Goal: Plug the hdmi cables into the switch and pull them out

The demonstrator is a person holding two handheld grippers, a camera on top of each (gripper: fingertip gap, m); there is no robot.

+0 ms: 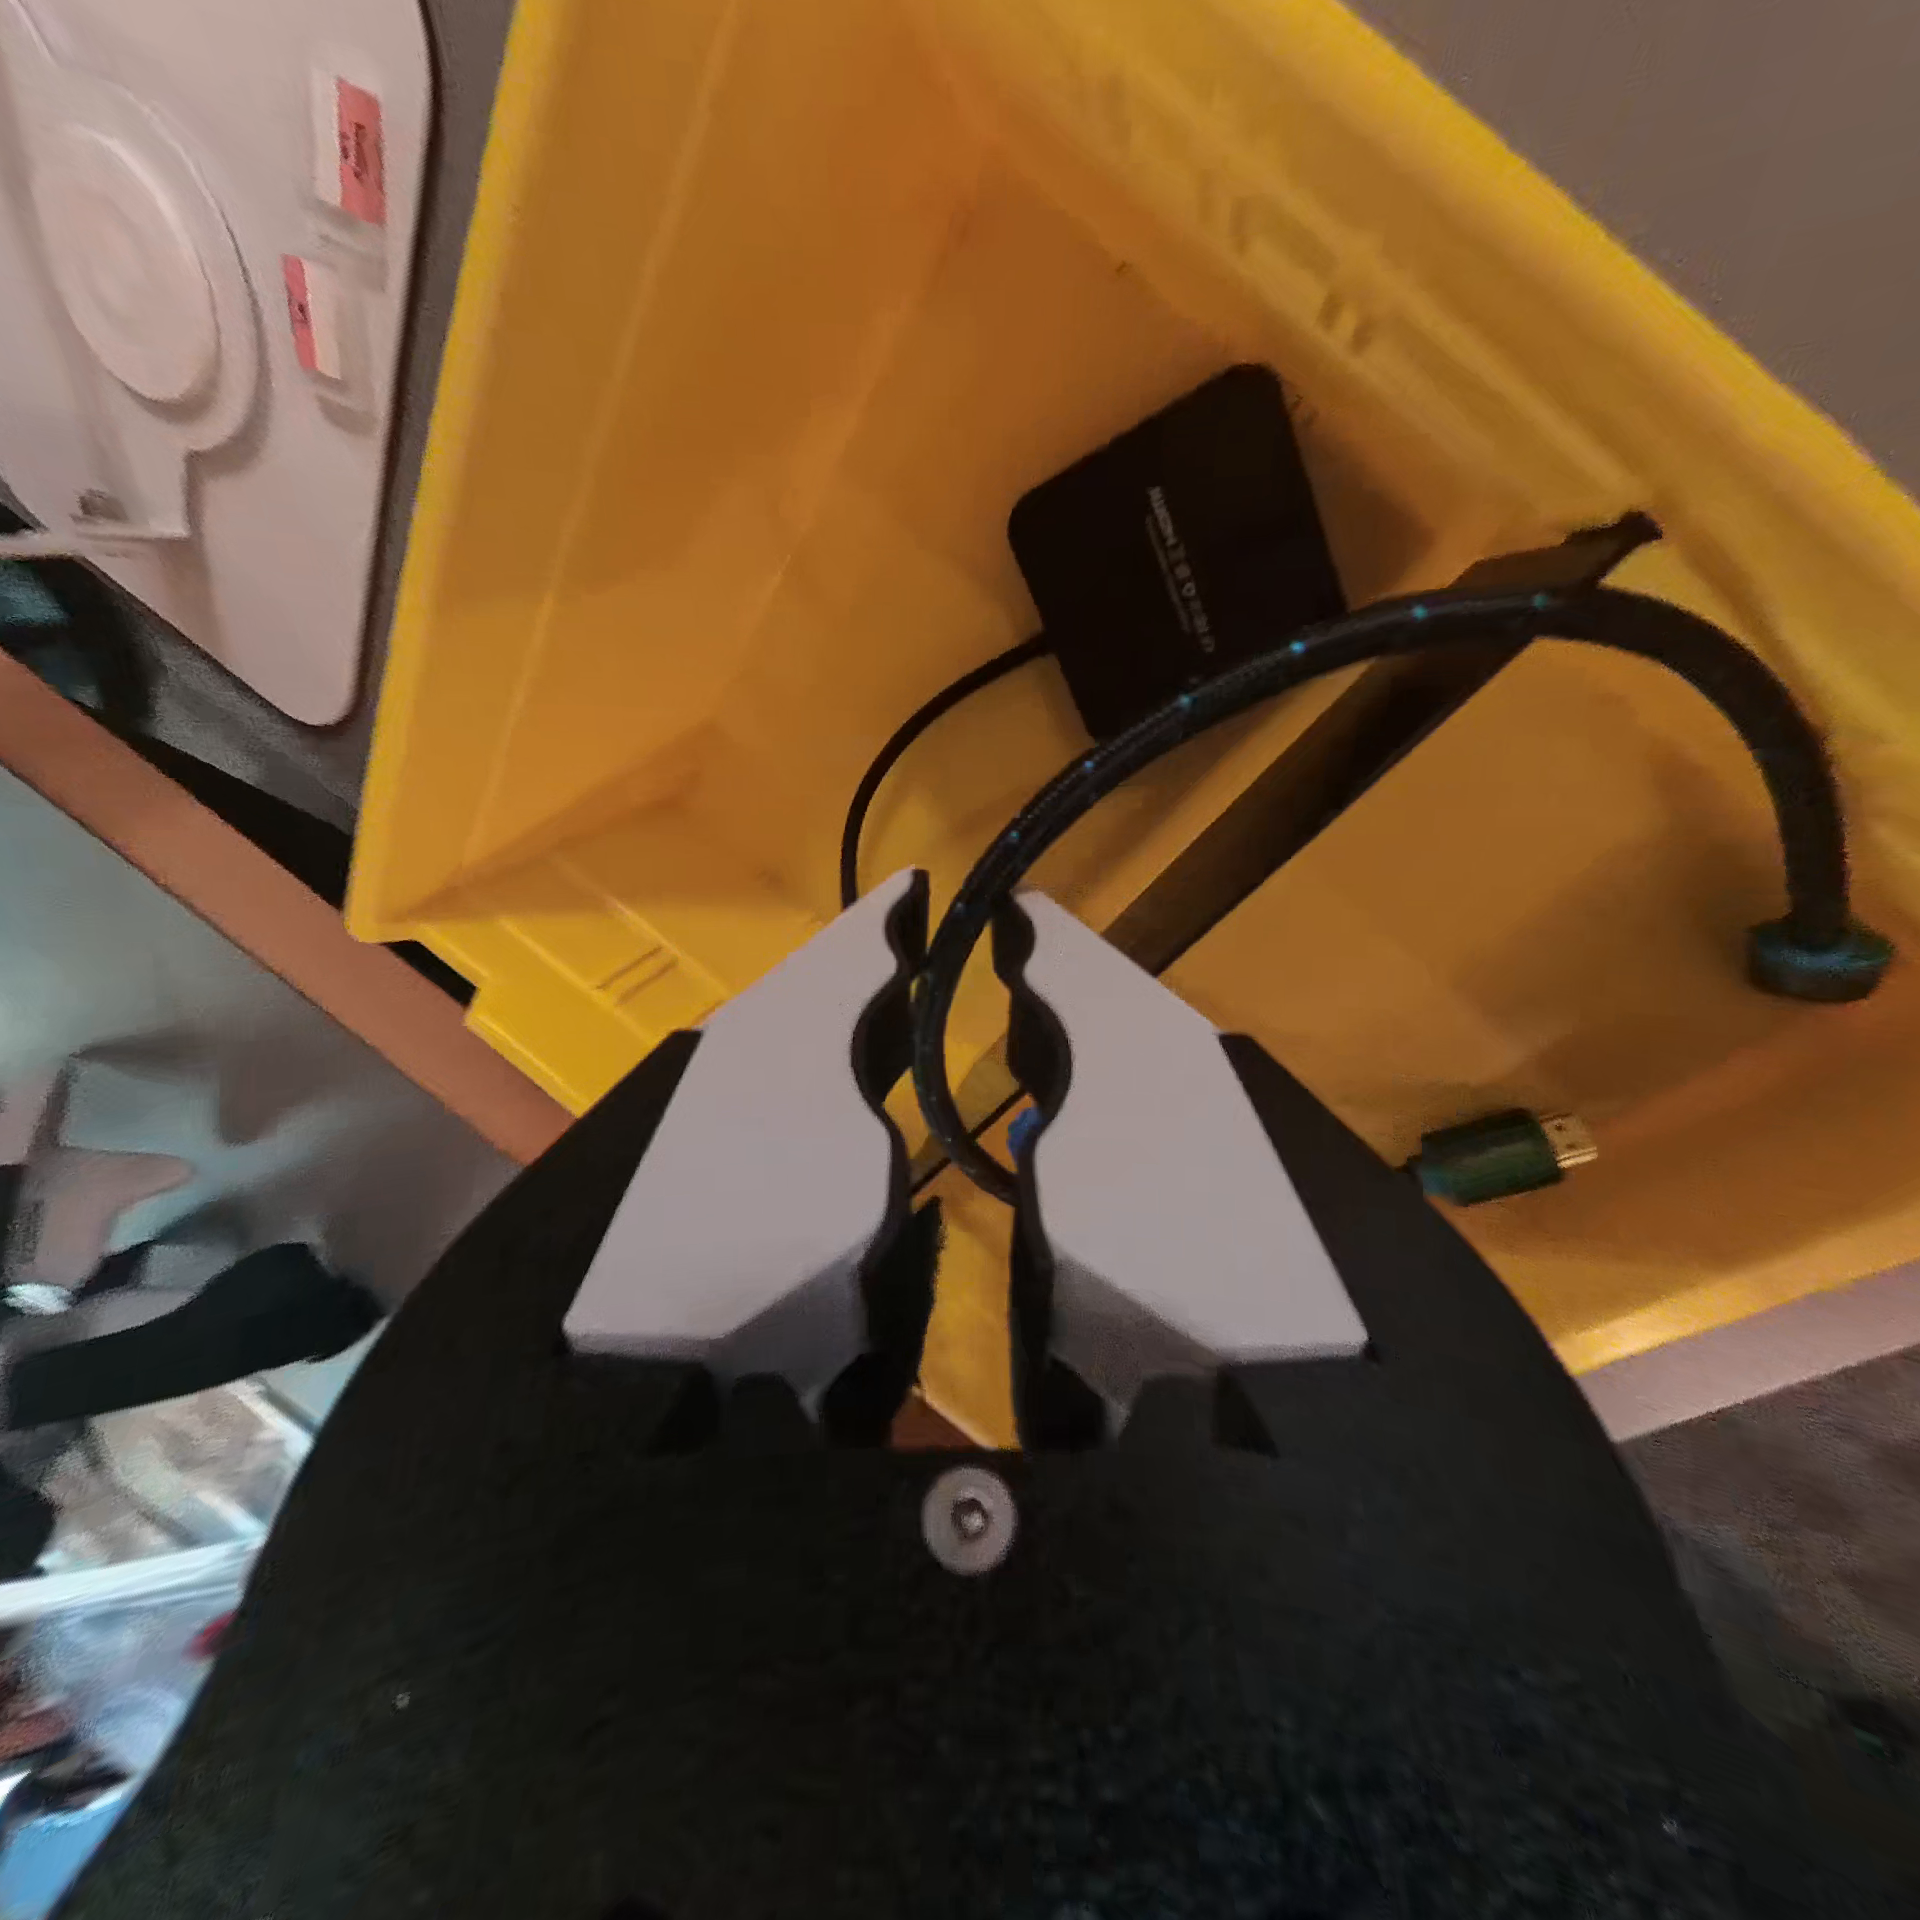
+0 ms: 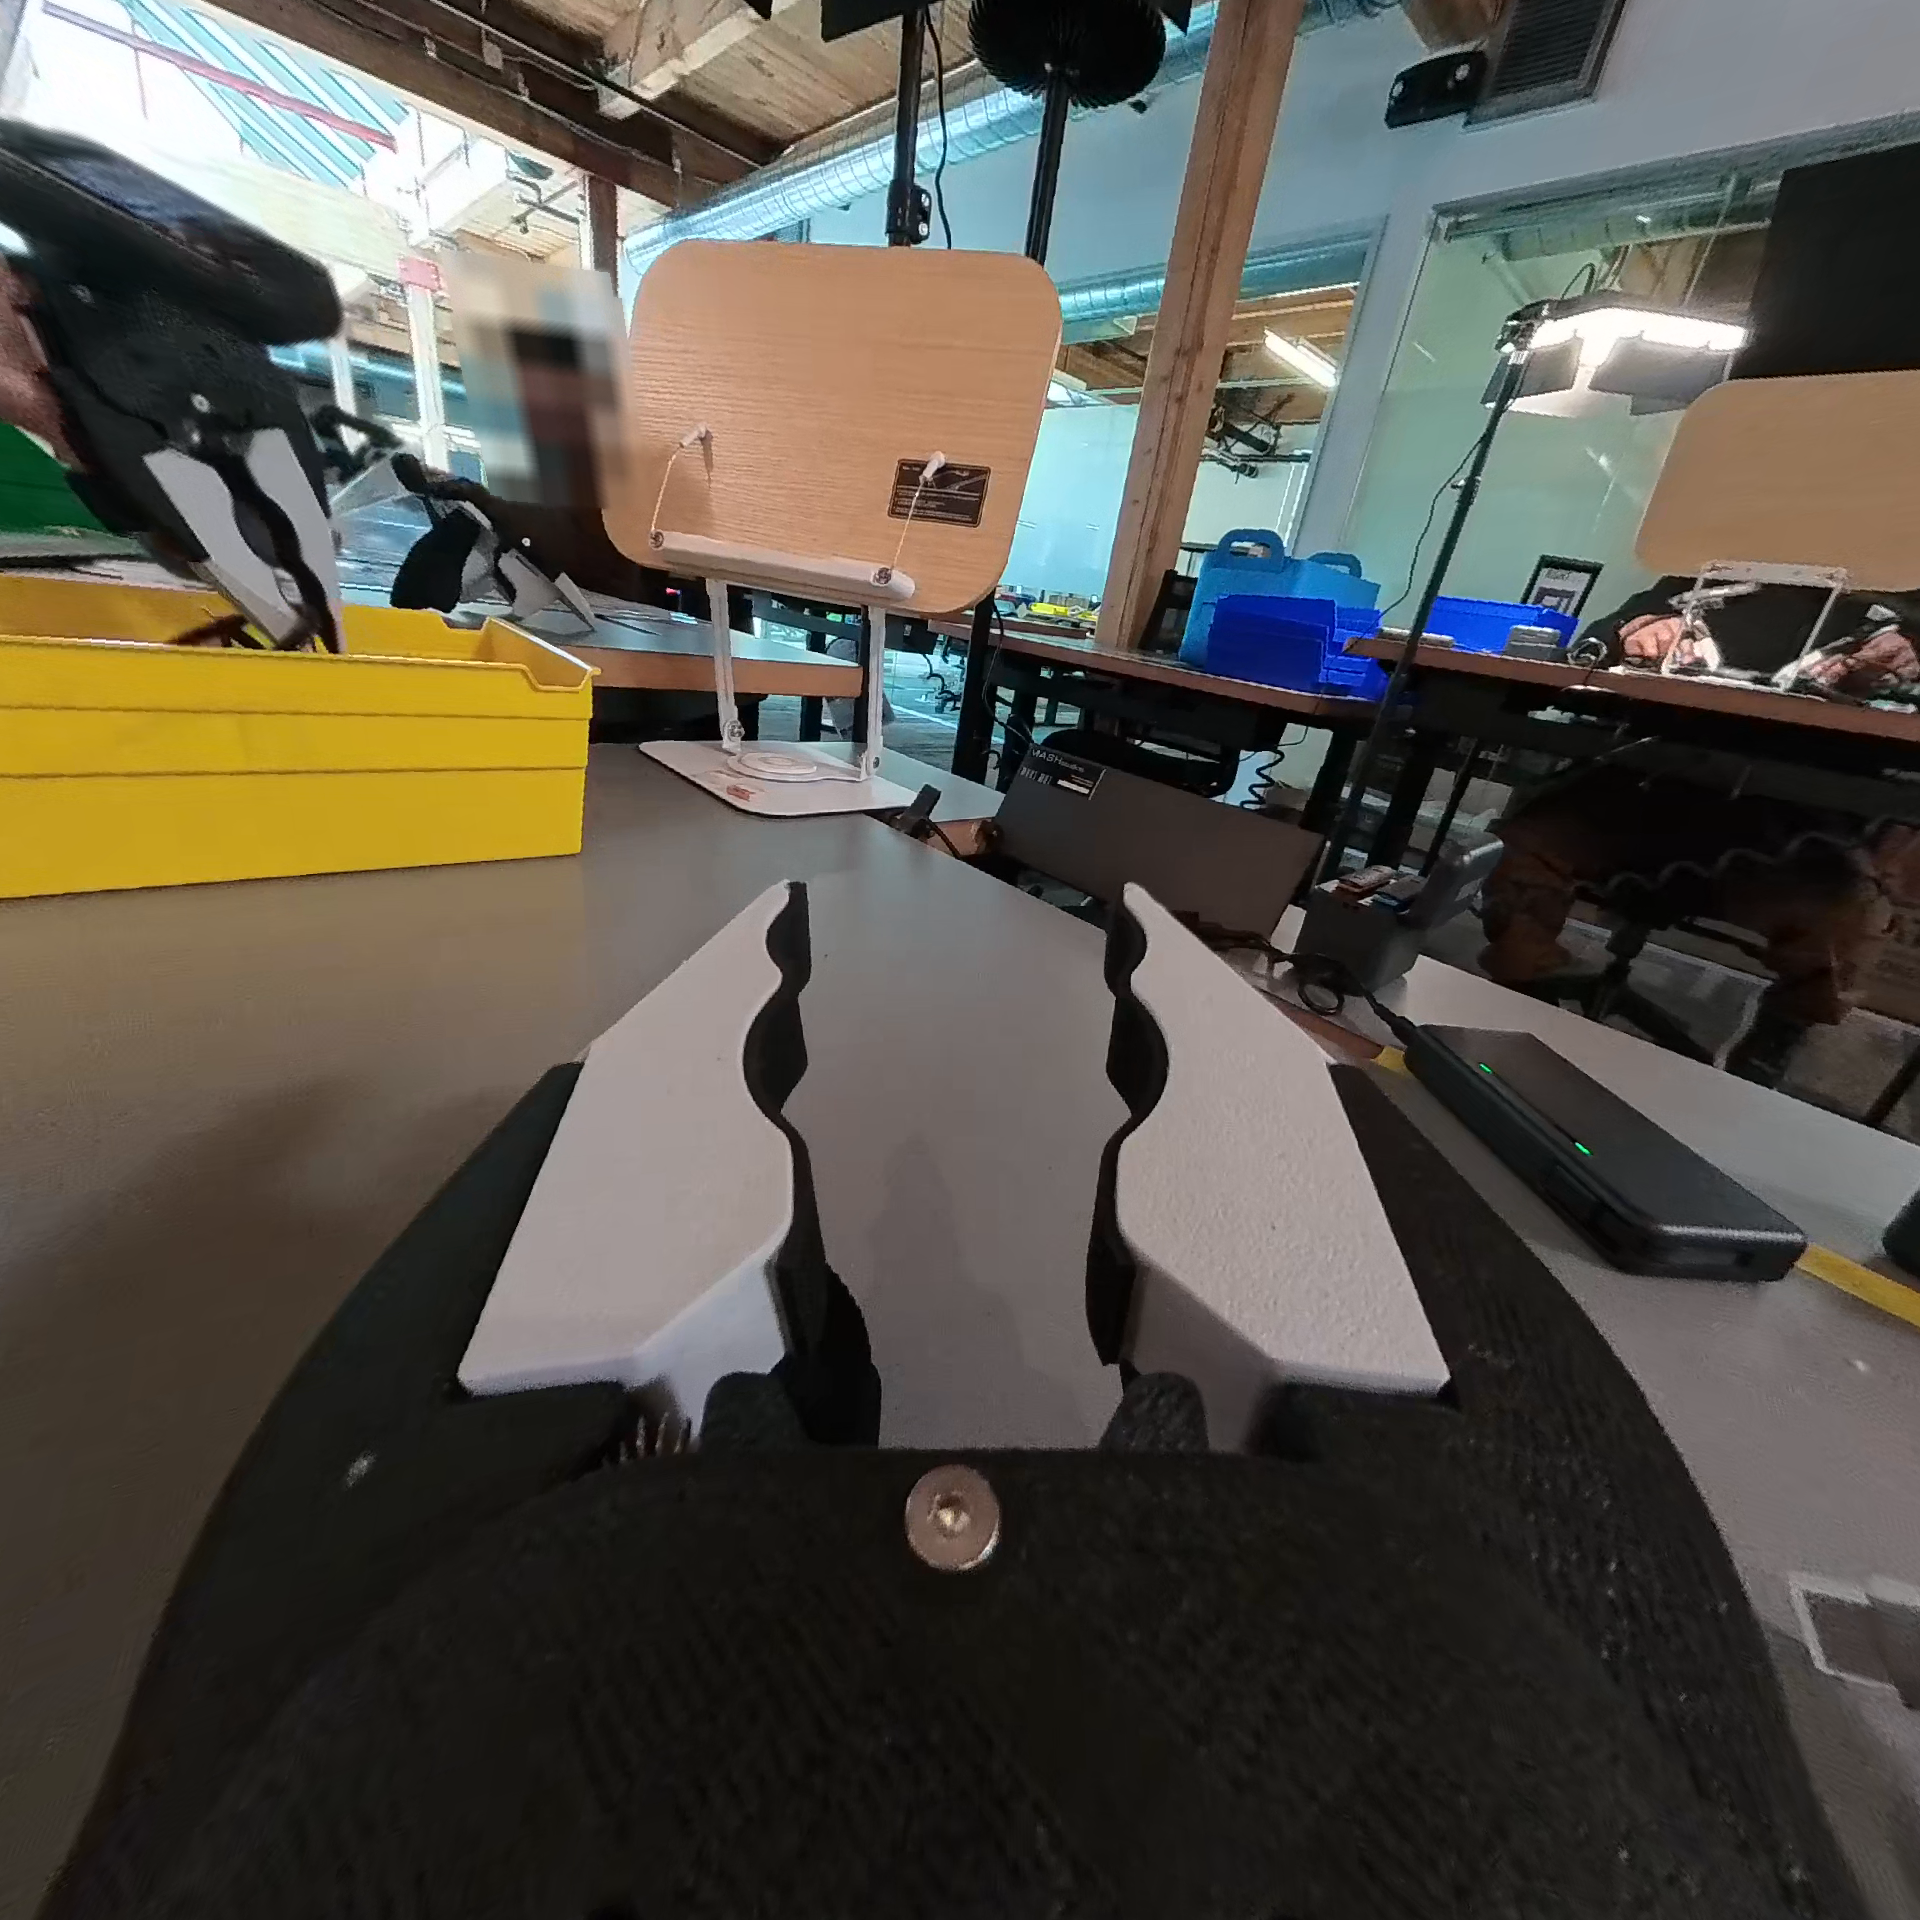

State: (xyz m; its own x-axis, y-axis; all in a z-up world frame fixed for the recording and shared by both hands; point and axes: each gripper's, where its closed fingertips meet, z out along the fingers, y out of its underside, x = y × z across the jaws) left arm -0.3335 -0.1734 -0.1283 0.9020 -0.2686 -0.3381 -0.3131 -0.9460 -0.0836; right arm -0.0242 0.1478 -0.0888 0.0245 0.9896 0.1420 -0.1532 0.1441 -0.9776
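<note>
Left gripper [image 1: 968,914] jaws closed on braided HDMI cable [image 1: 1195,698] over yellow bin [image 1: 727,520]; switch [image 1: 1179,551] apparently unplugged. Right gripper [image 2: 956,904] jaws spread, empty, above desk [image 2: 312,1039].

Braided cable [image 1: 1195,696] between left gripper [image 1: 971,914] jaws: contact w/ pads unclear, lower loop hidden behind fingers. Thin black cord [image 1: 883,769] ahead of jaws vanishes behind left finger. Left of jaws, bkgd blurred. Right view: yellow bin [image 2: 291,769] cut by frame edge, contents hidden behind wall.
</note>
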